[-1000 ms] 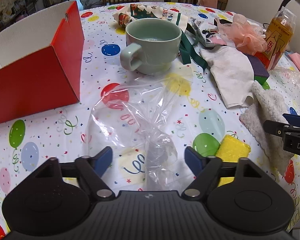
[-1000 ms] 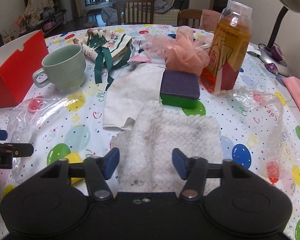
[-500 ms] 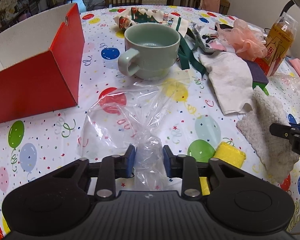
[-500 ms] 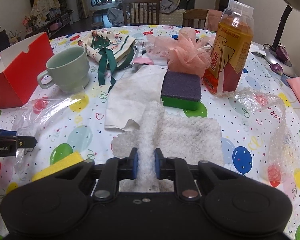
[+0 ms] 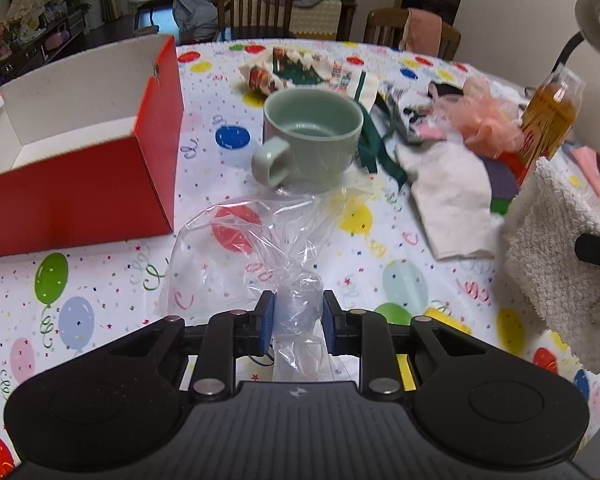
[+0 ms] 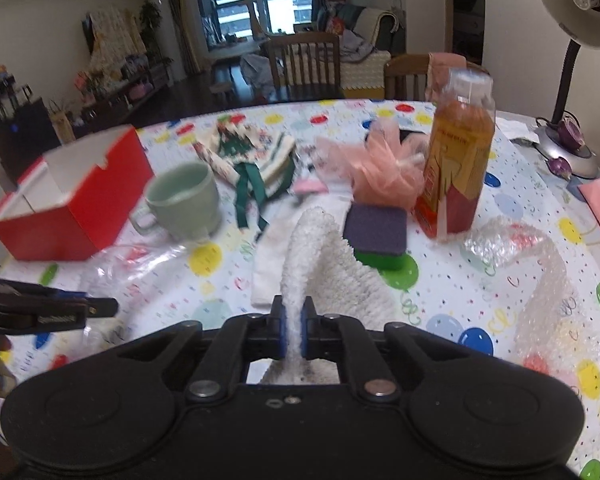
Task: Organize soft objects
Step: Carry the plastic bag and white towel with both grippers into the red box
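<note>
1. Balloon-and-confetti cloth covers the round table (image 5: 100, 280), with wooden chairs (image 6: 304, 64) and a sitting room behind its far edge.
2. On the left side of the table sits an open red box (image 5: 80, 196), white inside.
3. Just beside the box, toward the middle, stands a pale green mug (image 5: 312, 140), handle turned to the near edge.
4. The left gripper (image 5: 298, 326) has its blue pads pinched together on the gathered neck of a clear plastic bag (image 5: 260, 248); the rest of the bag spreads over the cloth toward the mug and seems to touch its base.
5. The right gripper (image 6: 294, 330) is clamped on a fold of a fluffy white towel (image 6: 324, 264), which rises in a ridge from the jaws. In the left wrist view the towel (image 5: 556, 256) hangs lifted off the cloth near the right edge.
6. Under the left gripper a yellow sponge (image 5: 440, 316) peeks out at the near edge.
7. Beyond the towel lie a flat white cloth (image 5: 452, 200) and a purple-and-green sponge (image 6: 376, 232); I cannot tell whether the towel touches them.
8. Farther back are a pink mesh pouf (image 6: 380, 164), touching a tea bottle (image 6: 456, 168), and a printed fabric bag (image 6: 244, 148) with green ribbons.
9. Bubble wrap (image 6: 540, 264) curls along the right side, and a desk lamp (image 6: 572, 40) stands at the far right edge.
</note>
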{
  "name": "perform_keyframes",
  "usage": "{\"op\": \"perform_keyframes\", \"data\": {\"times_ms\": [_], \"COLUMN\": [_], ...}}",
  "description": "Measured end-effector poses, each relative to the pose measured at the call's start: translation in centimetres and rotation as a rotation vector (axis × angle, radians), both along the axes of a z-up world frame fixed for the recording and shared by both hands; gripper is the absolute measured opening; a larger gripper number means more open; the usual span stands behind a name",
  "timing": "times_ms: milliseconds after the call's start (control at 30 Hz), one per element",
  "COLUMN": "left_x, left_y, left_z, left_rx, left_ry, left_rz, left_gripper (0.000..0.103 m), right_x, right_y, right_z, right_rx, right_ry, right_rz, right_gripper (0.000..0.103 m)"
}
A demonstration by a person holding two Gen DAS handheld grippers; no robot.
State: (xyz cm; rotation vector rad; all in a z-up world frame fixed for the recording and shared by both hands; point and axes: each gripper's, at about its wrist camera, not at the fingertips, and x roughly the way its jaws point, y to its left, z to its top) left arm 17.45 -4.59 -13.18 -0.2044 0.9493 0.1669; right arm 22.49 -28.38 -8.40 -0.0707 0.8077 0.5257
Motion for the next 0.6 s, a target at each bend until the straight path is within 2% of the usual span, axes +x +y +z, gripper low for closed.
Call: {"op": "perform_keyframes", "data": {"times_ms": [367,600], "left_x": [-1.3,-2.0], "left_y": [0.9,3.1], "left_z": [4.8,8.0], "left_rx": [-0.001,-0.013], "left_ry": [-0.090,-0.165], "left_rz": [0.014,0.043], "left_gripper": [0.024,0.024], "right_x": [-0.1,1.2], "right_y": [1.4,4.6], "right_z": [5.5,7.8], "right_rx": [0.125,0.165], "right_ry": [-0.035,-0.031], "right_rz": [0.121,0.214], "right_gripper": [0.006,0.006]}}
